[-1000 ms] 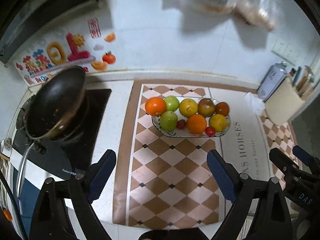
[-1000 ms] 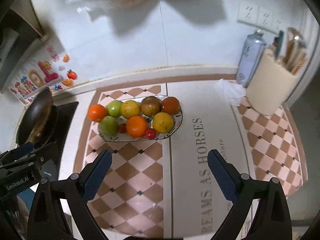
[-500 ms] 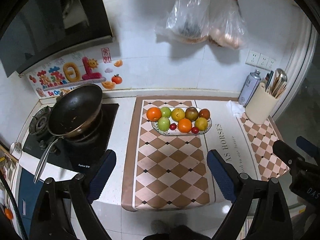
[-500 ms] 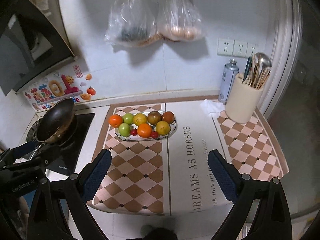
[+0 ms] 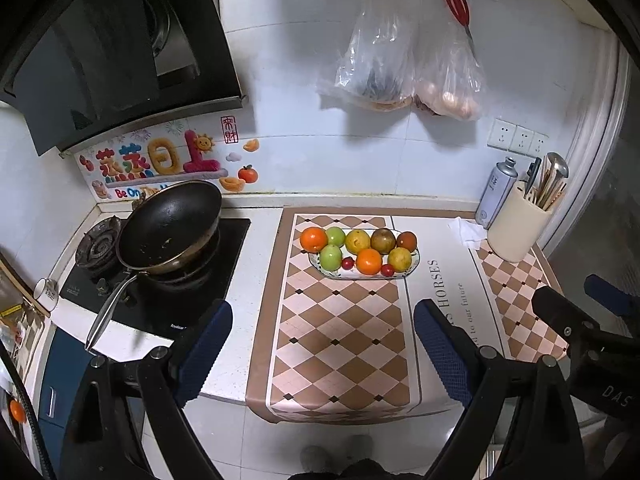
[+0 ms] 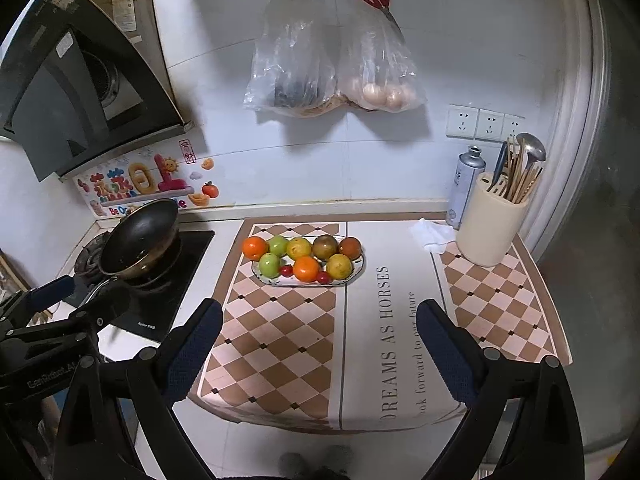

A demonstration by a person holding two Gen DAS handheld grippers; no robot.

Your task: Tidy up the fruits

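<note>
Both tongs released, empty: left gripper (image 5: 322, 346), right gripper (image 6: 320, 342), held well back from counter. Fruit piled on plate (image 5: 414, 268) atop checkered mat (image 5: 340, 340). Sorting looks finished or unstarted; next move, if any: approach plate.

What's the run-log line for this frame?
left gripper: open, empty | right gripper: open, empty | fruits: all on oval plate | phase: no contact
</note>
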